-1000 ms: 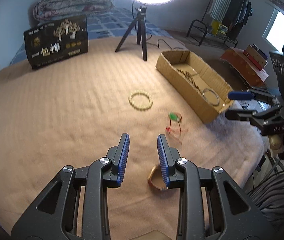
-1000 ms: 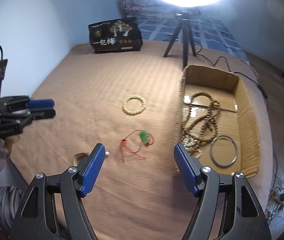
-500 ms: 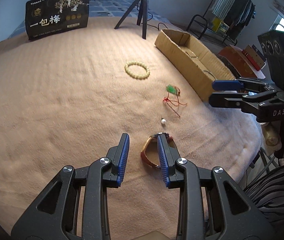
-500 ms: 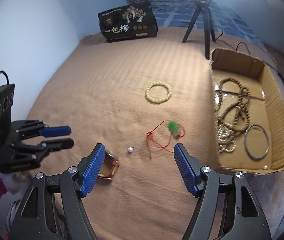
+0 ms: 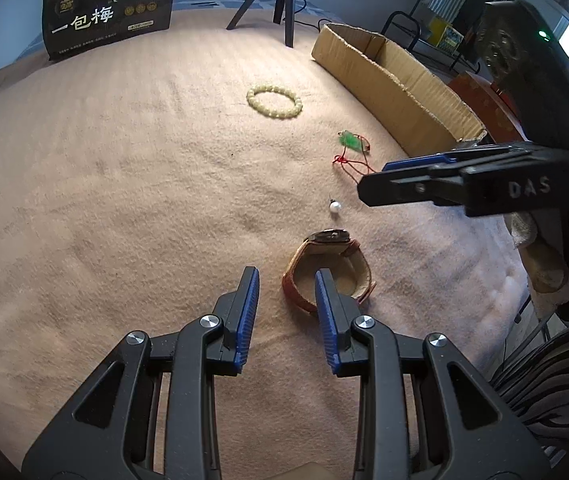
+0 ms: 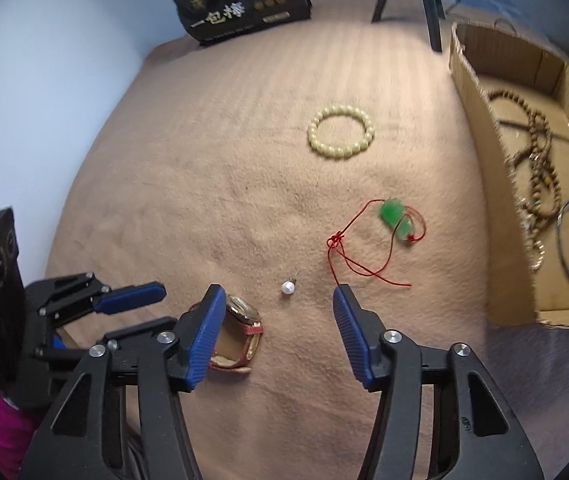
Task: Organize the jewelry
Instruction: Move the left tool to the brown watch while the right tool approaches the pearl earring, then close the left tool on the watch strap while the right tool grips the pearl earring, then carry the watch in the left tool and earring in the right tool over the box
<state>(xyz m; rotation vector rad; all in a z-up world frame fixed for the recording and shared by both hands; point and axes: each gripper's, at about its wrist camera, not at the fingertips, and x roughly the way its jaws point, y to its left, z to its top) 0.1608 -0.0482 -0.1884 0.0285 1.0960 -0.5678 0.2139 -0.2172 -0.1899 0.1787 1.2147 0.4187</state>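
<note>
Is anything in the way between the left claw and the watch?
Nothing visible blocks it. The left gripper is open, and the watch lies right at its right fingertip on the blanket. The pearl earring sits beyond the watch.

Matt fuzzy blanket [image 5: 124, 200], corrugated cardboard box [image 5: 396, 80]

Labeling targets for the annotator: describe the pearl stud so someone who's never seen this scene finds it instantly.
Start at the open cardboard box on the right edge of the tan blanket. Left of its near end lies a red cord with a green pendant; nearer the grippers, a brown-strapped watch. Between them is the pearl stud: a single tiny white ball with a thin post, the smallest piece there.
</note>
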